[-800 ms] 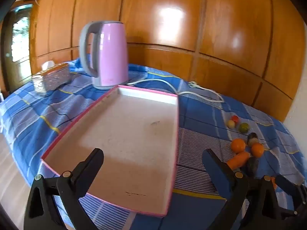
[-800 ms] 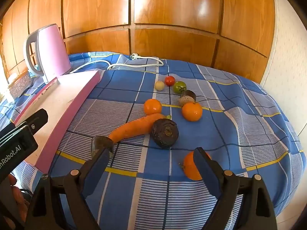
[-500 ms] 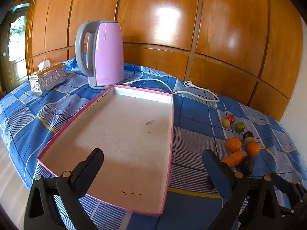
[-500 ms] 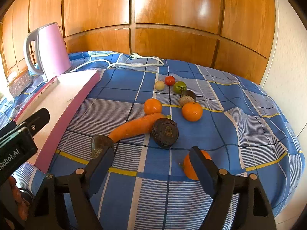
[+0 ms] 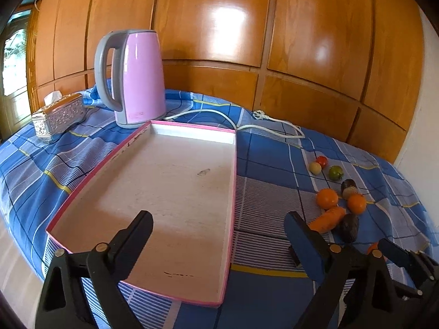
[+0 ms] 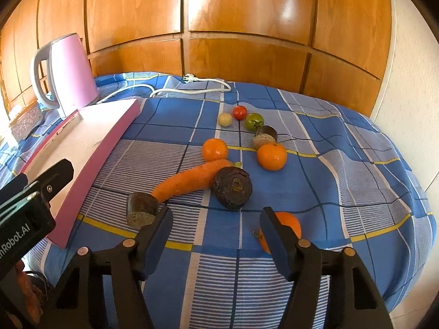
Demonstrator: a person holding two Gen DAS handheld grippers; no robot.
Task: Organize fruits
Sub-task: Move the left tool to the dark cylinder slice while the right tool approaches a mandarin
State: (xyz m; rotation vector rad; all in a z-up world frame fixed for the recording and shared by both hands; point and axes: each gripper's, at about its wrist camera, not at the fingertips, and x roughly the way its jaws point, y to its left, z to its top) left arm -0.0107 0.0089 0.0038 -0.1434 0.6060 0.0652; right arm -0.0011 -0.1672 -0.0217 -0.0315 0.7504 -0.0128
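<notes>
Both claws gape empty over a desk of loose produce and a bare tray.

The left claw (image 5: 218,233) hangs spread wide above the near end of the pink-rimmed tray (image 5: 231,192), which holds nothing. The right claw (image 6: 215,227) is likewise spread, gripping nothing, with an orange (image 6: 288,223) just behind its right finger. Beyond lie a beetroot (image 6: 232,187) touching a carrot (image 6: 189,182), then two more oranges (image 6: 215,149), then a green tomato (image 6: 253,120), a red tomato (image 6: 239,112) and a pale round fruit (image 6: 225,119). Farthest back, a pink kettle (image 5: 137,76) stands at the tray's far end, beside a silver tissue box (image 5: 59,115).
</notes>
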